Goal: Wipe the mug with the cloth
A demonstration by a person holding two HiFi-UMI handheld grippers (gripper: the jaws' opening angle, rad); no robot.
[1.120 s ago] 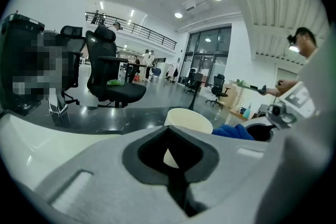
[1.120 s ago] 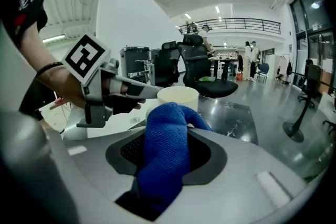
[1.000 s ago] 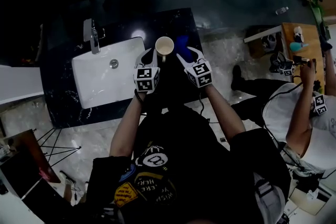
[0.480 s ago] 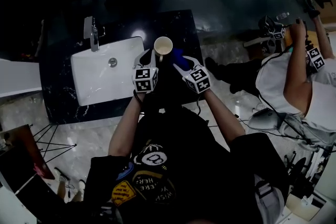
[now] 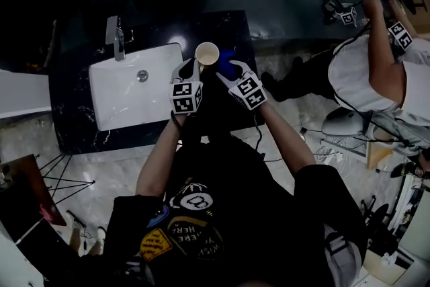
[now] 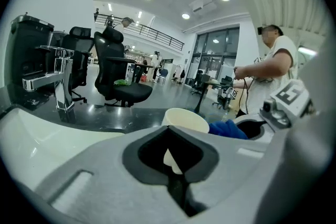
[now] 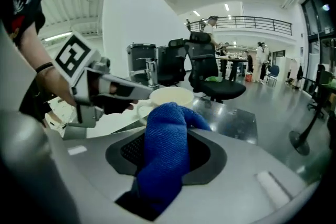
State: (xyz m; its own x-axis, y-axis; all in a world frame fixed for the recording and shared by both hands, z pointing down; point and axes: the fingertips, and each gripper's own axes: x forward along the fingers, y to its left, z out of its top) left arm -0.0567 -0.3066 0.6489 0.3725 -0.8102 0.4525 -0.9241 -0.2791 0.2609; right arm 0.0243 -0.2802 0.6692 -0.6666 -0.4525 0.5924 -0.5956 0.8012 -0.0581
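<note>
While your left gripper (image 6: 172,161) is pinched shut on the handle of the cream ceramic mug (image 6: 185,119), treat that hand as the fixture. The white rectangular sink (image 5: 121,101) is off to that claw's left and not involved. The mug body sits straight ahead of the left jaws, just past the tips. Its axis is upright, mouth up, with the handle pointing back at the claw. I can't tell if the base rests on the black stone counter (image 5: 232,30) or hangs clear of it.

The blue microfibre cloth (image 7: 165,134) is just right of the mug, about level with its rim. Your right gripper (image 7: 167,165) is clamped on it, jaws partway closed, cloth bunched between them, a fold standing up past the tips. From that claw the mug lies ahead and slightly left, just beyond the fold. I can't resolve whether cloth and wall actually touch.

My read: the move hinges on that ahead-and-left offset. Only the right claw can wipe. Push the fold a short way ahead-left onto the wall, then sweep around the upright axis. The likely risk is that side load levers against a handle-only pinch, so the mug could twist in the left jaws. Press light.
</note>
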